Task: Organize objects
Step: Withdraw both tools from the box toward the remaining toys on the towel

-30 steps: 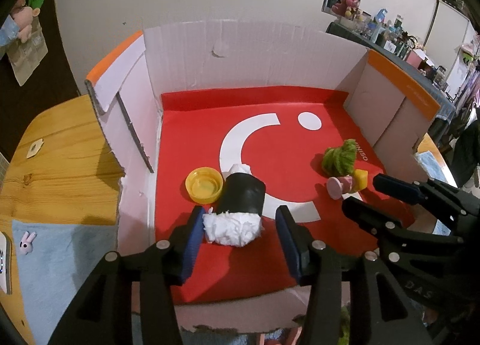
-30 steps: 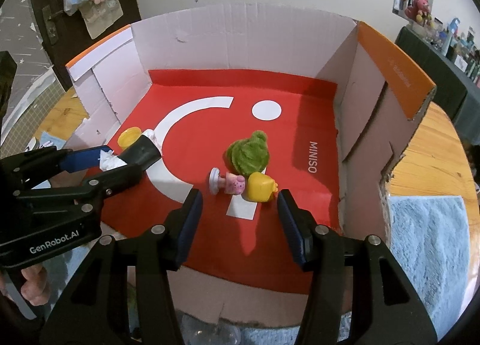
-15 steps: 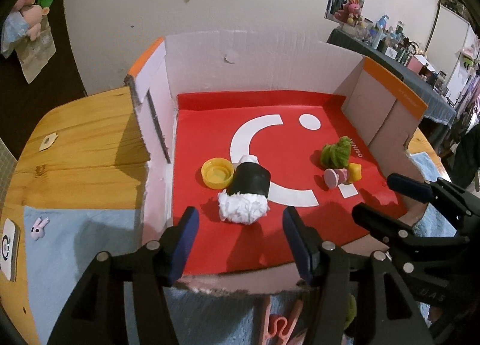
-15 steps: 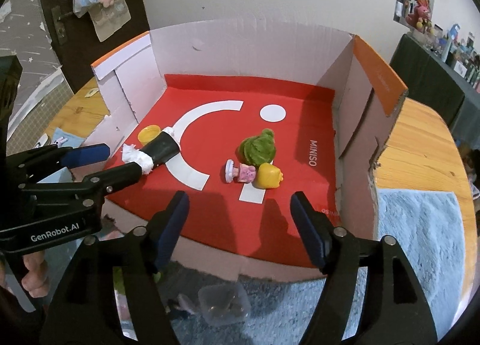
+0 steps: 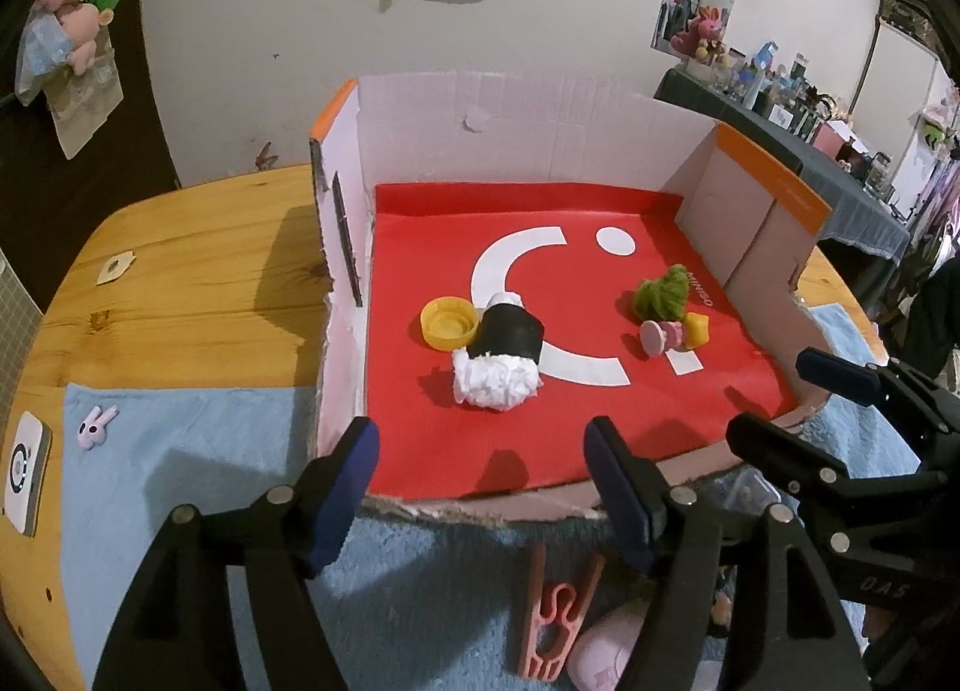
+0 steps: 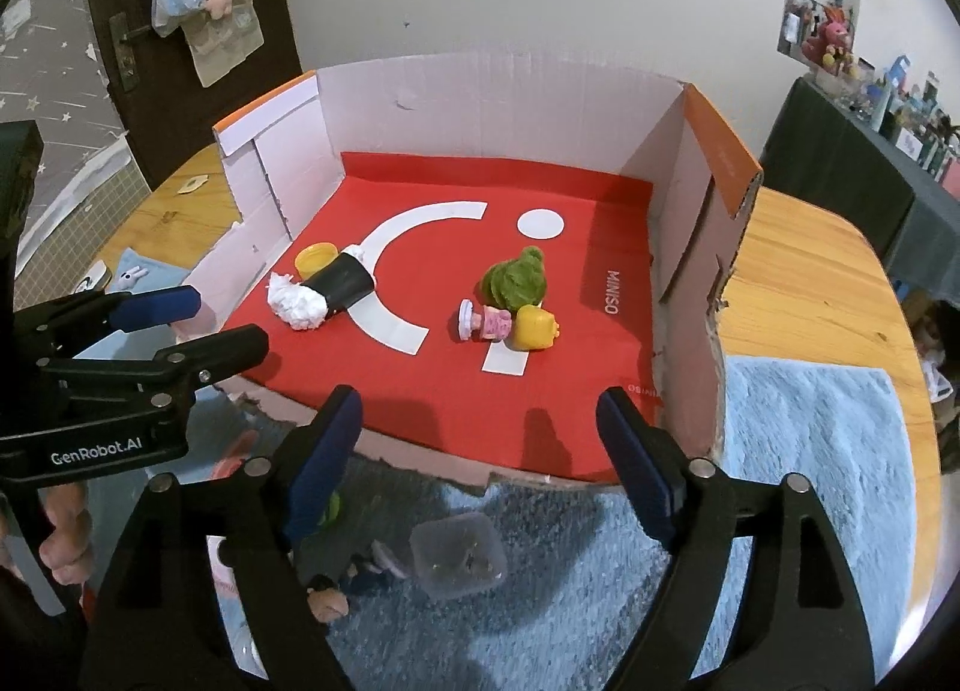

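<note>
A cardboard box with a red floor holds a black-and-white sushi-roll toy, a yellow cap, a green fuzzy toy and a small pink figure with a yellow head. My left gripper hangs over the box's near edge, its jaws opening with nothing between them. My right gripper is also over the near edge, jaws opening and empty.
A light blue towel covers the wooden table before the box. On it lie a pink clip, a clear small container, a small doll, a bunny charm and a white device.
Both grippers have pulled back from inside the box to its near edge and opened wider. The sushi-roll toy and the pink figure stay lying on the red floor.
</note>
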`<state>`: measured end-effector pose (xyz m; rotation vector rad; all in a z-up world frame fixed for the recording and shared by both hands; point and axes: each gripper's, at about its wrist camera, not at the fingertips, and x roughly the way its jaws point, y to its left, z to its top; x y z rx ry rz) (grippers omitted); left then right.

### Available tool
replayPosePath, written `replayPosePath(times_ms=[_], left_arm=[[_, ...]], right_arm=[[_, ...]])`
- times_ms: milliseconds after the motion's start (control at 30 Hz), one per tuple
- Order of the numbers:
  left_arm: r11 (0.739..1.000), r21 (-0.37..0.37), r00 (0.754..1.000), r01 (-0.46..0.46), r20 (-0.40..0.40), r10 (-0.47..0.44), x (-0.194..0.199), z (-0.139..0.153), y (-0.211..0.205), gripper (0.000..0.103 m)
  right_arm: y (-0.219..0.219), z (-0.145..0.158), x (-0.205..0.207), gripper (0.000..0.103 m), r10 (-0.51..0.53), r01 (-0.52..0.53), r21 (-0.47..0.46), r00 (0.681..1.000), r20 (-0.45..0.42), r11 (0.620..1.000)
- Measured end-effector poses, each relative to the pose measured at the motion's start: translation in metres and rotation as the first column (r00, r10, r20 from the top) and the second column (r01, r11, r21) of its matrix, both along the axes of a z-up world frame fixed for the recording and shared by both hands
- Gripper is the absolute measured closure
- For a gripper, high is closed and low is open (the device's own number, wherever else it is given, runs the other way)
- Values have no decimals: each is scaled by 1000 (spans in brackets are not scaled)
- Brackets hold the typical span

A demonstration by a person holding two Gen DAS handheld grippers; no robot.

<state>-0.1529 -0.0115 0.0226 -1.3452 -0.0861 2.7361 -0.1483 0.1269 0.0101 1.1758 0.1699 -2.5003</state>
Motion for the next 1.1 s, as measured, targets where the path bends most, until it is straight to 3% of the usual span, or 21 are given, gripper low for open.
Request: replayPosePath(times_ms=[333, 1100], left_arm=[[1000, 0, 1000, -2, -22, 2, 14, 6, -1, 16], [1000, 10, 999, -9, -31, 9, 42, 11, -4, 16]], right_arm=[[1, 8, 15, 11, -3, 3, 9, 1000, -28, 1000], [3, 15, 44, 10, -9, 10, 18, 999, -52, 1000]])
